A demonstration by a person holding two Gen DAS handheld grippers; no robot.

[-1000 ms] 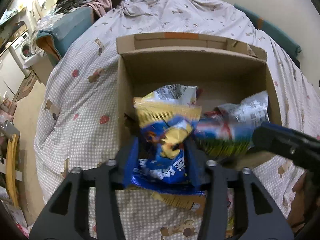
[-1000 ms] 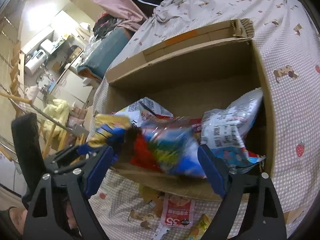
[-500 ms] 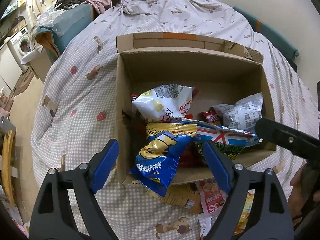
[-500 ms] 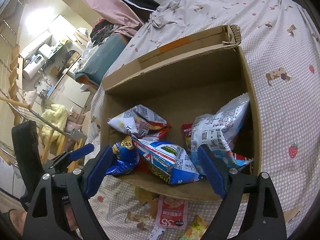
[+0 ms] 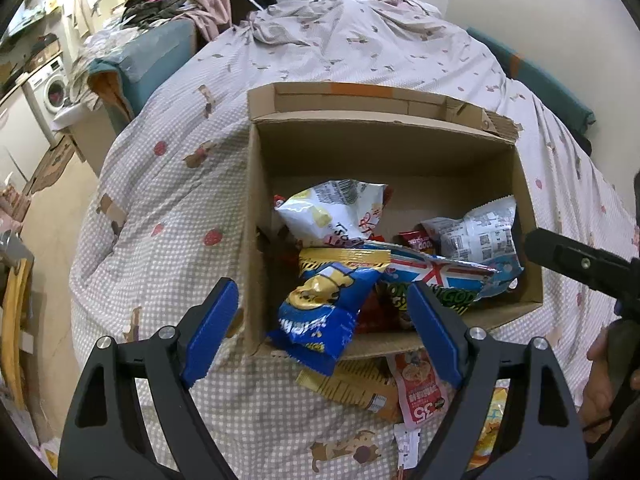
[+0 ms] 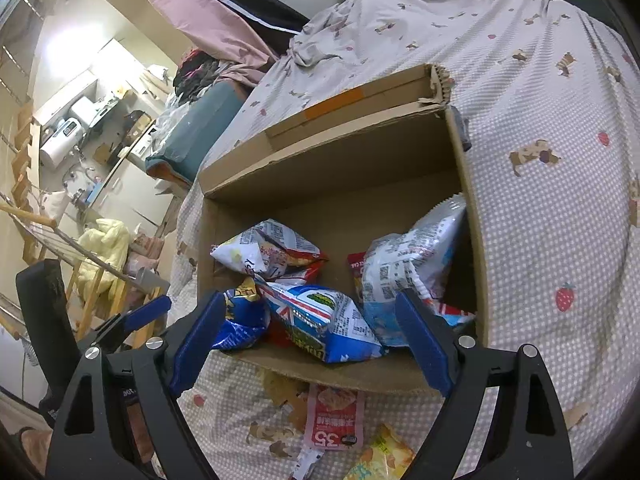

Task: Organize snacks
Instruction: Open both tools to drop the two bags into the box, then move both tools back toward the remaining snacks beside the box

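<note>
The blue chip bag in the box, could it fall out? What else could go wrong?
It might. The blue chip bag hangs over the front edge of the cardboard box, so a nudge could tip it onto the bedspread. Packets lying below the box front could get squashed or missed. Both grippers are open and empty.

A bed [image 5: 172,216] covered with a dotted quilt printed with dogs and strawberries carries an open cardboard box [image 5: 252,240] near its middle. Just in front of the box's near wall, a pink packet [image 6: 334,420], a tan packet [image 5: 352,384] and a yellow packet [image 6: 384,460] lie on the quilt.
</note>
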